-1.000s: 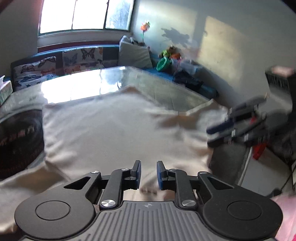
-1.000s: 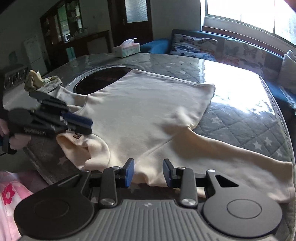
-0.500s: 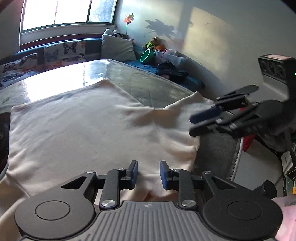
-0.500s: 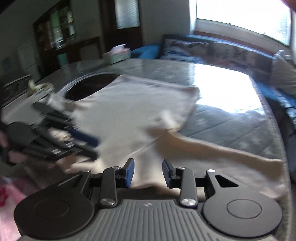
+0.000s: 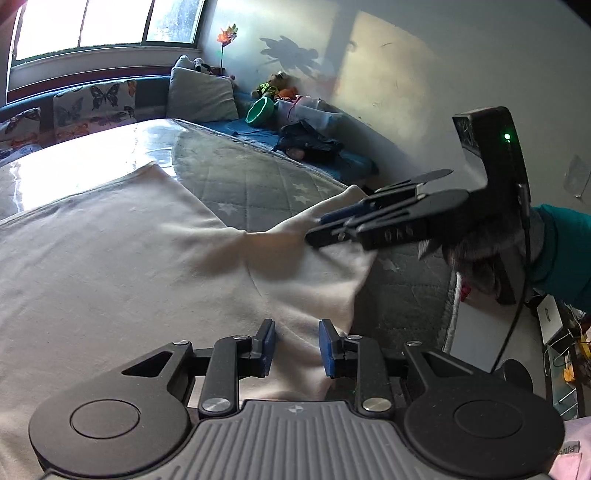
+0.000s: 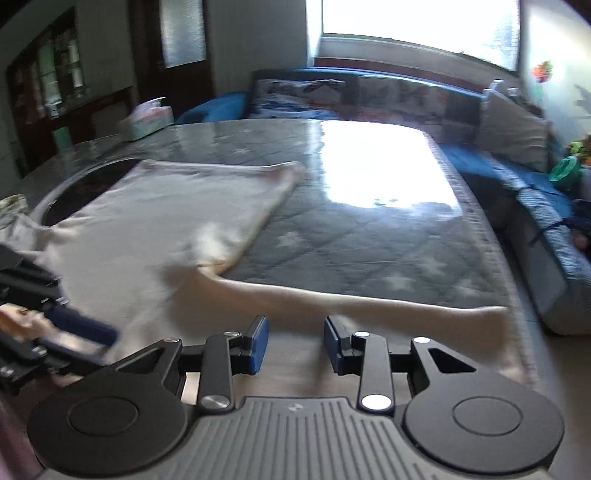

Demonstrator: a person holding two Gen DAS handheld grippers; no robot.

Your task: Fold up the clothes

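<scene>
- Daylight pours through the window (image 5: 103, 29), blown out white in both views.
- Hard glare burns on the glossy table (image 6: 373, 166).
- A plant's shadow falls on the sunlit wall (image 5: 388, 74).
- The left view is sharp; the right view is smeared by motion blur, the shirt (image 6: 155, 221) soft.
- Fisheye bends the edges, corners dark.

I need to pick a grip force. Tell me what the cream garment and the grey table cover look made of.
Cream garment: soft matte knit, probably cotton jersey or fleece; it creases and drapes limply. Grey table cover: quilted padded fabric with stitched diamonds and pale stars, apparently under a glossy clear sheet, judging by the window glare.
</scene>
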